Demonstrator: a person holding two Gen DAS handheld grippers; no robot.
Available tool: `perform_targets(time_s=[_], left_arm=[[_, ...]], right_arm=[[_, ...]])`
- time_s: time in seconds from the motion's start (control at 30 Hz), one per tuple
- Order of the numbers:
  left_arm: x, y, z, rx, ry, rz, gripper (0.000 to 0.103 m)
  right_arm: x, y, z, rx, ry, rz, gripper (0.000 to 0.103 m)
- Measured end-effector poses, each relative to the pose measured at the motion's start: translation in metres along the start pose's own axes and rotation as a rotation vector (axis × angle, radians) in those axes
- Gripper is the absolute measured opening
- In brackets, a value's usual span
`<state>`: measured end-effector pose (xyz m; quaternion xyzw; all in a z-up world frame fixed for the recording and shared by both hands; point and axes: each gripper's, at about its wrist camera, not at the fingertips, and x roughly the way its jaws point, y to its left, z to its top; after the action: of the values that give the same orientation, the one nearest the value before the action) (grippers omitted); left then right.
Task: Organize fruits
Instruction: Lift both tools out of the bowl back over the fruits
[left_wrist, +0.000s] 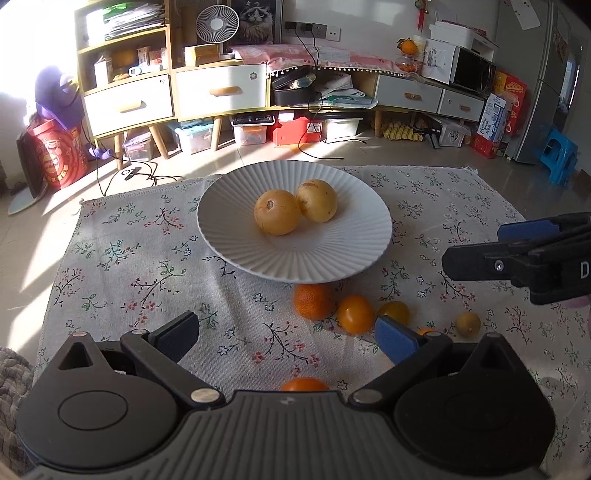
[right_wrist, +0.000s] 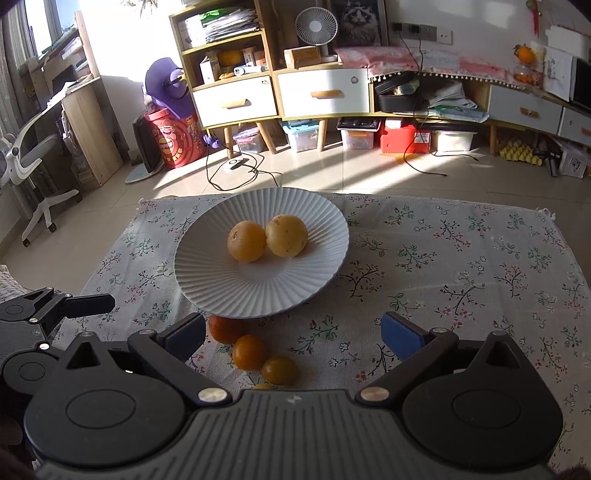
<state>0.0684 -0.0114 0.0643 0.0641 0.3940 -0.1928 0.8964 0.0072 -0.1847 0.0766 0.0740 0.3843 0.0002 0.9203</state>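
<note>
A white ribbed plate (left_wrist: 236, 240) (right_wrist: 207, 273) holds two large yellow fruits (left_wrist: 277, 212) (left_wrist: 317, 200) (right_wrist: 246, 241) (right_wrist: 286, 230), side by side and touching. On the floral cloth in front of the plate lie several small fruits: an orange mandarin (left_wrist: 313, 301) (right_wrist: 225, 328), an orange fruit (left_wrist: 355, 314) (right_wrist: 249, 351), a yellow fruit (left_wrist: 394, 312) (right_wrist: 279, 369), a small yellowish one (left_wrist: 468, 324) and another orange one (left_wrist: 304, 384) partly hidden by my left gripper's body. My left gripper (left_wrist: 286, 338) is open and empty above the cloth. My right gripper (right_wrist: 293, 336) is open and empty, right of the small fruits.
The floral cloth (left_wrist: 147, 266) (right_wrist: 461, 258) covers the low table. My right gripper's fingers (left_wrist: 517, 254) show at the right of the left wrist view. Beyond the table are tiled floor, cables, storage boxes and a wooden cabinet (right_wrist: 317, 92).
</note>
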Motion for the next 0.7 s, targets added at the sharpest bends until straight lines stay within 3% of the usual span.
perform_targets(time_s=[0.43, 0.7], left_arm=[[-0.019, 0.02, -0.036, -0.117, -0.037, 0.007, 0.096], [-0.024, 0.017, -0.054, -0.047, -0.024, 0.046, 0.096]], right_arm=[[-0.006, -0.009, -0.034, -0.027, 0.028, 0.006, 0.102], [-0.004, -0.005, -0.055, -0.104, 0.042, -0.009, 0.102]])
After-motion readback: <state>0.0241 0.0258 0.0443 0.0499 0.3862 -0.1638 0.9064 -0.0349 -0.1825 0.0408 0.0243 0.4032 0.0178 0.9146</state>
